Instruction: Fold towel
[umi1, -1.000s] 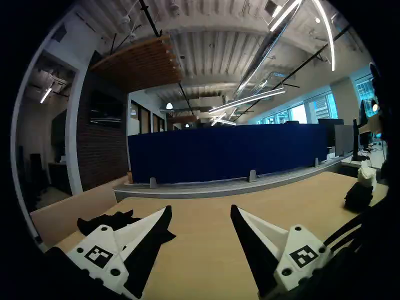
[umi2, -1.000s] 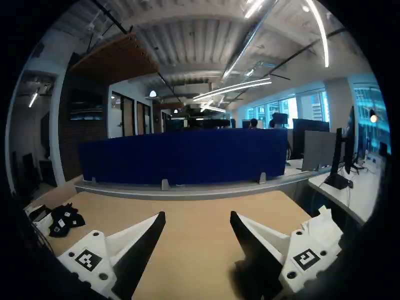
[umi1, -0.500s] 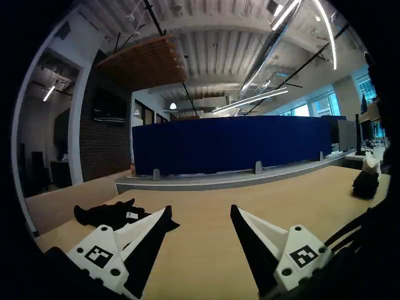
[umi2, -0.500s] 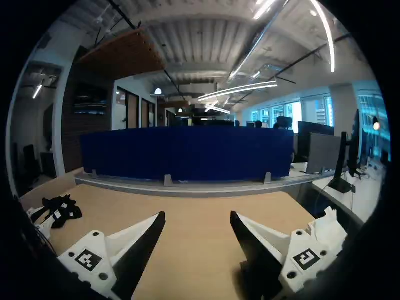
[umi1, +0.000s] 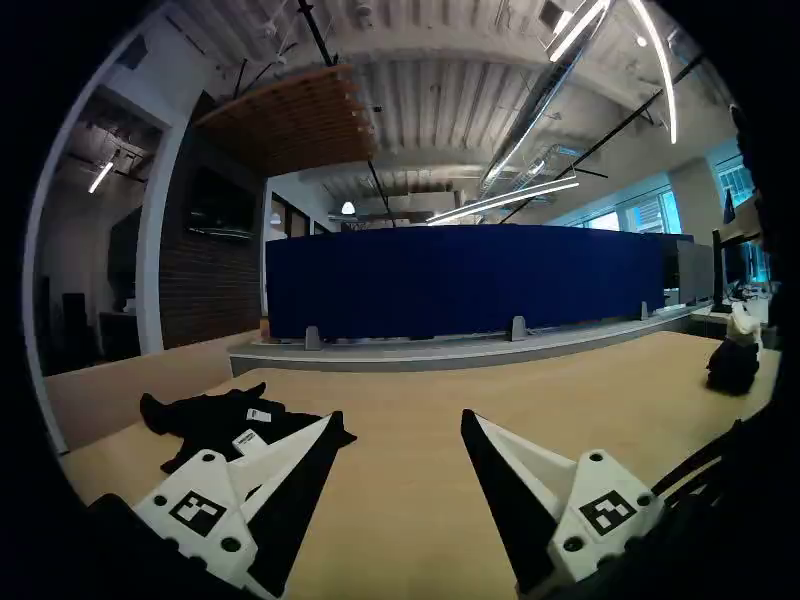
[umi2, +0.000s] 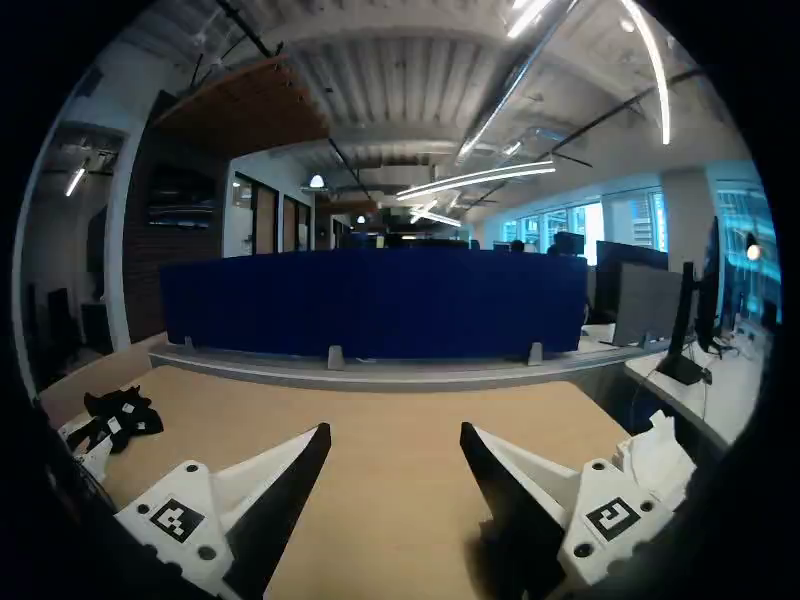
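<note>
Now, in the left gripper view, we begin at the far left, where the black towel (umi1: 215, 420) lies crumpled on the pale wooden table (umi1: 560, 390), unfolded, with two small white tags showing on top. Its near right edge runs behind the tip of the claw's left finger (umi1: 290, 470); we cannot tell whether the finger touches the cloth or only stands in front of it. Moving right, the left gripper (umi1: 400, 435) has its two fingers spread wide apart, with bare tabletop between them and nothing held. So the towel sits to the left of that gap and slightly ahead of it, not between the fingers. Beyond runs a blue partition (umi1: 460, 280). At the far right edge a dark lump with a pale top (umi1: 733, 365) rests on the table, well apart from the towel; we cannot tell what it is.

In the right gripper view, the towel shows at the far left as a small black heap with white tags, well apart from this claw. The right gripper (umi2: 395, 440) is likewise spread wide over bare wood, gripping nothing. Farther right stand some monitors (umi2: 640, 300) on a neighbouring desk.
</note>
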